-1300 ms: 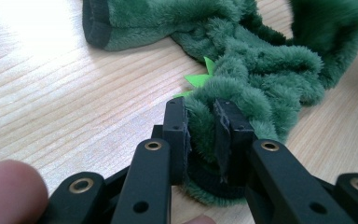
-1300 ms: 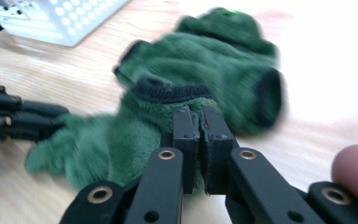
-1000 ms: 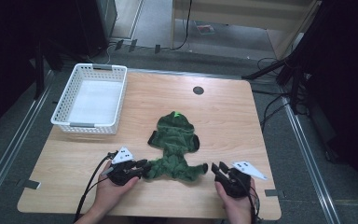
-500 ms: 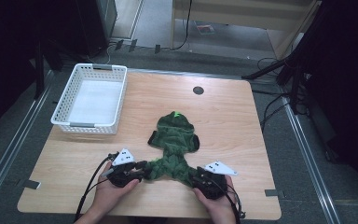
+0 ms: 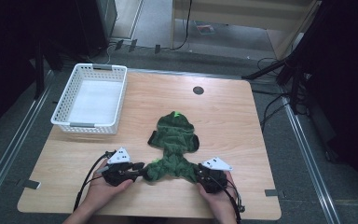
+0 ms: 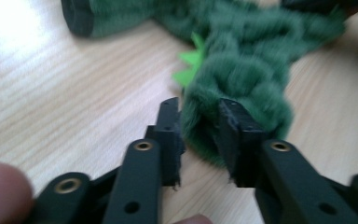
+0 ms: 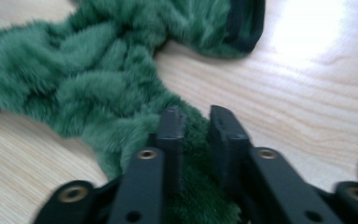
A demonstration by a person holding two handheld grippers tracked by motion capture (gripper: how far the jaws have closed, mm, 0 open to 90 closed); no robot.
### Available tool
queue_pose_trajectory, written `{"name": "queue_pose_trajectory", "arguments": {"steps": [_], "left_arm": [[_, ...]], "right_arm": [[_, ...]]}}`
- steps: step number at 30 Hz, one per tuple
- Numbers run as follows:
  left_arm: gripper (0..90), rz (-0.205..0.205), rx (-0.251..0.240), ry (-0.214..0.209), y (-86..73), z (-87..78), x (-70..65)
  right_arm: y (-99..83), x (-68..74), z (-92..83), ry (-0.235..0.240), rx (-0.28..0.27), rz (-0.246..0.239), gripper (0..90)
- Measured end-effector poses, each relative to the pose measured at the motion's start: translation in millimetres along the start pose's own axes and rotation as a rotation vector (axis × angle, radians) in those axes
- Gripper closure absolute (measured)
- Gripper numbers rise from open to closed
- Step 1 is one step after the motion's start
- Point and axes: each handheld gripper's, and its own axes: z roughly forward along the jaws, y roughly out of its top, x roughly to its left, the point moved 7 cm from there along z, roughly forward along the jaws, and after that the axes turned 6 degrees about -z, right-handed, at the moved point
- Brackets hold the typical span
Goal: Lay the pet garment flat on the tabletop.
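The left gripper [image 6: 199,116] pinches one fuzzy bottom corner of the green costume [image 5: 172,144], the plush squeezed between its pads. The right gripper [image 7: 196,122] bites the other bottom corner, its jaws having just closed in further, with the fabric caught between them. A hand backs each tool at the near edge of the table [image 5: 228,116]. The costume lies flat near the middle of the near half, hood pointing away, a bright green spike at the top. The wood is pale, lit brightly in patches. A white basket [image 5: 93,98] sits at the far left, well apart from the costume. A dark round grommet [image 5: 198,90] marks the far side. Beyond, grey floor, loose cables and dark stands ring the table.
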Motion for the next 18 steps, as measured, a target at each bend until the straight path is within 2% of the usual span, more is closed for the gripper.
{"name": "queue_pose_trajectory", "arguments": {"steps": [3,4,6,11,14,18], "left_arm": [[56.4,-0.054,-0.052,-0.013,6.5,0.0,0.4],[55.7,-0.067,-0.054,-0.018,7.0,1.7,-0.8],[55.6,-0.049,-0.038,-0.015,5.2,6.0,-3.7],[61.6,0.033,0.020,-0.041,-2.6,8.8,-14.8],[63.6,0.037,0.025,-0.034,-2.7,6.5,-13.4],[63.1,0.017,-0.013,-0.036,3.9,-0.3,-10.8]], "right_arm": [[5.3,-0.6,-10.3,0.016,-0.052,0.017,65.7],[7.2,-0.9,-14.4,0.021,-0.071,0.021,65.1],[8.9,-2.5,-19.1,0.024,-0.093,0.026,65.4],[1.1,-5.0,-16.7,0.033,-0.050,0.034,65.6],[-3.4,-6.3,-15.6,0.029,-0.027,0.040,65.2],[-4.5,-12.0,-16.8,0.009,-0.025,0.058,62.6]]}}
